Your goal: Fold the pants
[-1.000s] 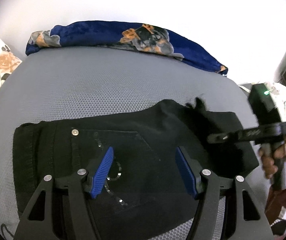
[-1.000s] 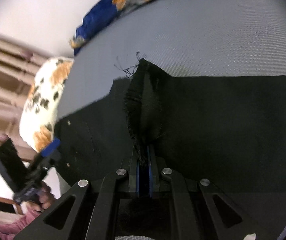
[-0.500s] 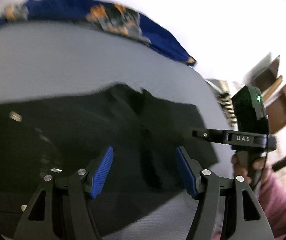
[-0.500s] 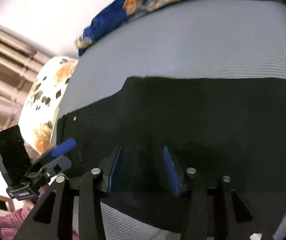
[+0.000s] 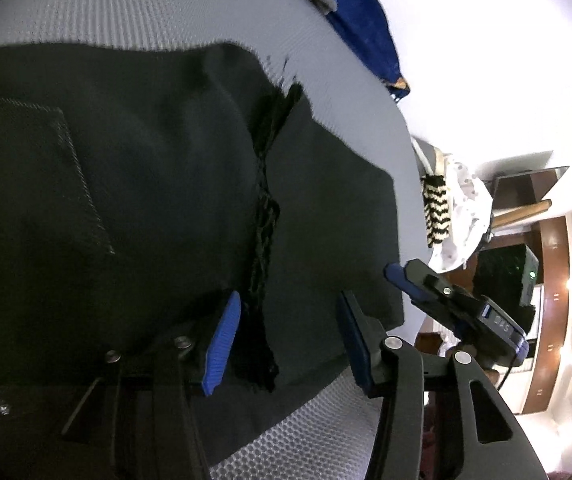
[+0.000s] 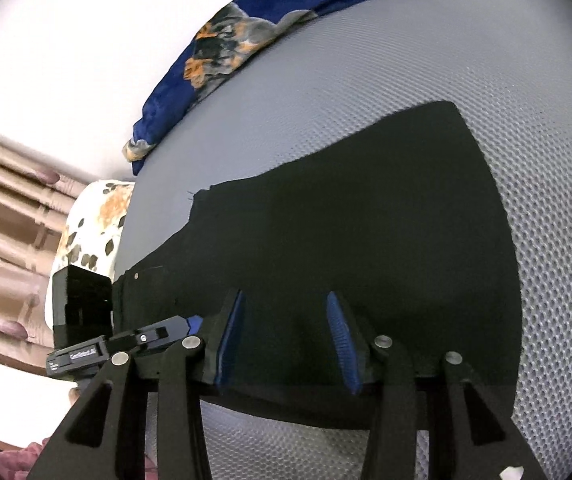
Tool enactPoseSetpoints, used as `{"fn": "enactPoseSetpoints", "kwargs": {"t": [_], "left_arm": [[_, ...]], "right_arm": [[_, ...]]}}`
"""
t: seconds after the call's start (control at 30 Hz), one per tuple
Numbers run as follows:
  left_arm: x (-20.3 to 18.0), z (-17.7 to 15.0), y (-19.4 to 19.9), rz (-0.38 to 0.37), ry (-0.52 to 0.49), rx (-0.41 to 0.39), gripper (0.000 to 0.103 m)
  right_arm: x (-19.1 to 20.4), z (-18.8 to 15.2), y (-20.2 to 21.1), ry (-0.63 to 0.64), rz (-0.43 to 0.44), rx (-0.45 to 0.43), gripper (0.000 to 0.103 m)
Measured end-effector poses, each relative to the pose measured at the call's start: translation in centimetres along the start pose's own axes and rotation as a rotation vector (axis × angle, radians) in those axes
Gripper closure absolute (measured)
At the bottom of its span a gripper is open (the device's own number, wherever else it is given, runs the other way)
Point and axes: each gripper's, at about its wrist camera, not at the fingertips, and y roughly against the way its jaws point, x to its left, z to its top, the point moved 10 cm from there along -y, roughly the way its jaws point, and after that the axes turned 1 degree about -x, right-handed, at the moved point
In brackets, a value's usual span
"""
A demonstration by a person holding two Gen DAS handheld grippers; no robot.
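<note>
Blue-padded, the left claw (image 5: 286, 336) is closing, its jaws straddling a frayed hem (image 5: 263, 216) of the black pants (image 5: 125, 180) without yet pressing it. To do this well, I'd say it should bite squarely on both layers of that ragged edge before lifting, so the fold carries over evenly. Just beside it, the right claw (image 6: 283, 340) hangs half open over the cloth, gripping nothing. Beyond both claws the pants lie flat on a grey mesh bed (image 6: 406, 80), already doubled into a rough rectangle, pocket stitching (image 5: 77, 184) showing left of the left claw. Farther off, a blue floral blanket (image 6: 221, 48) lies along the wall.
</note>
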Motion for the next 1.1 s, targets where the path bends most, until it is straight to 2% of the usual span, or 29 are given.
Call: {"fn": "enactPoseSetpoints", "kwargs": {"t": [0.17,0.23,0.27,0.3,0.33,0.4,0.5,0.63,0.77,0.9,1.03,1.1], "left_arm": [[-0.6,-0.1,-1.0,-0.028,0.006,0.014,0.053],[-0.8,-0.8,-1.5,-0.037,0.005,0.036,0.059],[-0.9,-1.2,-1.8,-0.03,-0.001,0.047,0.068],[-0.8,-1.3,-2.0,-0.012,-0.009,0.049,0.083],[-0.7,-1.3,-2.2,0.034,-0.026,0.039,0.091],[-0.6,-1.3,-2.2,0.061,-0.04,0.026,0.098],[-1.4,-1.3,-1.2,0.055,-0.046,0.0,0.099],[-2.5,-1.7,0.6,0.073,-0.107,-0.023,0.099],[-0.5,-2.4,0.0,0.144,-0.118,0.006,0.099],[0.5,-2.4,-0.9,0.149,-0.087,0.014,0.099],[-0.2,-2.4,0.0,0.221,-0.157,-0.005,0.094],[-0.5,-1.9,0.8,0.275,-0.214,-0.043,0.086]], "right_arm": [[-0.8,-0.1,0.4,-0.009,0.003,-0.007,0.061],[-1.0,-0.1,0.5,-0.015,0.005,-0.006,0.061],[-1.1,-0.1,0.4,-0.017,0.004,-0.005,0.061],[-1.3,-0.2,0.4,-0.019,0.001,-0.004,0.061],[-1.4,-0.2,0.3,-0.022,-0.002,-0.002,0.061],[-1.6,-0.3,0.3,-0.025,-0.01,0.001,0.061],[-1.7,-0.3,0.3,-0.009,-0.044,0.001,0.061],[-1.5,-0.3,1.0,0.036,-0.103,-0.015,0.061],[-1.9,-0.5,0.9,0.083,-0.169,-0.014,0.06],[-2.9,-1.3,-0.7,0.101,-0.219,0.015,0.059],[-2.5,-1.0,-0.5,0.129,-0.238,0.024,0.059],[-2.1,0.1,-0.1,0.142,-0.248,0.0,0.059]]}}
